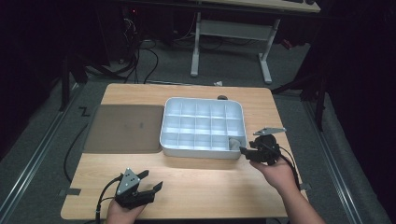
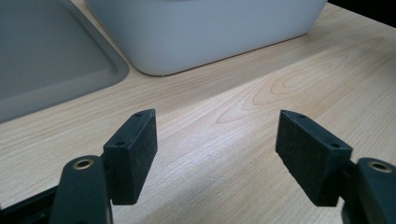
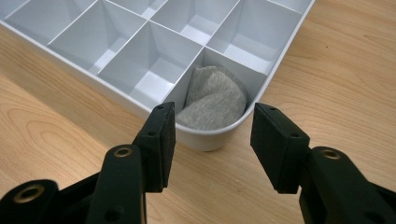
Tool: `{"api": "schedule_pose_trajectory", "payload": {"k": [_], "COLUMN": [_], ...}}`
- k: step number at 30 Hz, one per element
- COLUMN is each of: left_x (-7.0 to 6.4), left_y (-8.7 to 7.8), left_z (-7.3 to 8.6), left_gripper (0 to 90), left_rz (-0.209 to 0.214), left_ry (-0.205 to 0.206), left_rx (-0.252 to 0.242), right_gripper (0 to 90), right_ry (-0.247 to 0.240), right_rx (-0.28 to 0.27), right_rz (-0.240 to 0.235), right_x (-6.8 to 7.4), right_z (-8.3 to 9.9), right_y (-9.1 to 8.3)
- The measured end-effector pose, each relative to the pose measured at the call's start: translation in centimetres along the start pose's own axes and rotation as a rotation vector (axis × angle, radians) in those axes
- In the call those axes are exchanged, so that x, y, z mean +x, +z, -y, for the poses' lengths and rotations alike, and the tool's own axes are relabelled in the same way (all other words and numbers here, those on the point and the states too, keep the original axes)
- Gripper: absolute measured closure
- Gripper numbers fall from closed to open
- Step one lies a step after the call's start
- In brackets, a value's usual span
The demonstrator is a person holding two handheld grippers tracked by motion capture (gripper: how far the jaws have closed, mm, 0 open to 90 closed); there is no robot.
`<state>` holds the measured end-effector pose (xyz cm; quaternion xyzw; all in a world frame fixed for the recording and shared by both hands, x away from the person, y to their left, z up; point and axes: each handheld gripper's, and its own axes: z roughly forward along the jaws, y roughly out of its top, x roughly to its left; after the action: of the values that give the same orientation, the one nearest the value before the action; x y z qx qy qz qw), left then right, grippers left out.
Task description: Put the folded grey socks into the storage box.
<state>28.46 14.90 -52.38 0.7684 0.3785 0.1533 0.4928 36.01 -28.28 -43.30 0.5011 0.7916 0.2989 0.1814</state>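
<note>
Sock (image 3: 212, 100), grey and folded, lies in the near right corner compartment of the white tray (image 1: 169, 140). Our right gripper (image 3: 212, 142) hovers just outside that corner, jaws spread and empty. Our left gripper (image 2: 217, 156) is well apart over bare table (image 2: 261, 88), also released, with a grey mat (image 1: 123, 128) left of the tray.

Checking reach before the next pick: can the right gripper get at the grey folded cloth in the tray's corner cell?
Probably yes: right gripper is open just outside the white plastic divided tray, aimed at the grey folded cloth, nothing between.
</note>
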Motion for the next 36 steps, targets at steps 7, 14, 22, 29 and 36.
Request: {"api": "schedule_pose_trajectory", "payload": {"k": [7,14,22,29,36], "left_x": [-0.3,-0.5,-1.0,-1.1,-1.3], "left_y": [0.0,0.3,0.4,0.3,0.5], "left_z": [0.0,0.0,0.2,0.3,0.3], "left_gripper": [30.1,30.1,30.0,30.0,30.0], "left_rz": [-0.001,-0.004,-0.003,-0.005,-0.017], "left_ry": [0.011,0.014,0.022,0.018,0.019], "left_rx": [0.003,0.011,0.016,0.007,0.015], "right_gripper": [48.0,46.8,44.1,43.6,43.4], "right_ry": [0.004,-0.023,-0.047,0.016,-0.005], "right_rx": [-0.088,-0.161,-0.219,-0.323,-0.296], "right_rz": [-0.001,0.004,-0.006,-0.033,-0.028], "right_x": [0.6,2.0,4.6,6.7,6.2], "right_z": [3.0,5.6,8.5,11.6,11.9], "right_y": [0.3,0.9,2.1,1.5,1.6]}}
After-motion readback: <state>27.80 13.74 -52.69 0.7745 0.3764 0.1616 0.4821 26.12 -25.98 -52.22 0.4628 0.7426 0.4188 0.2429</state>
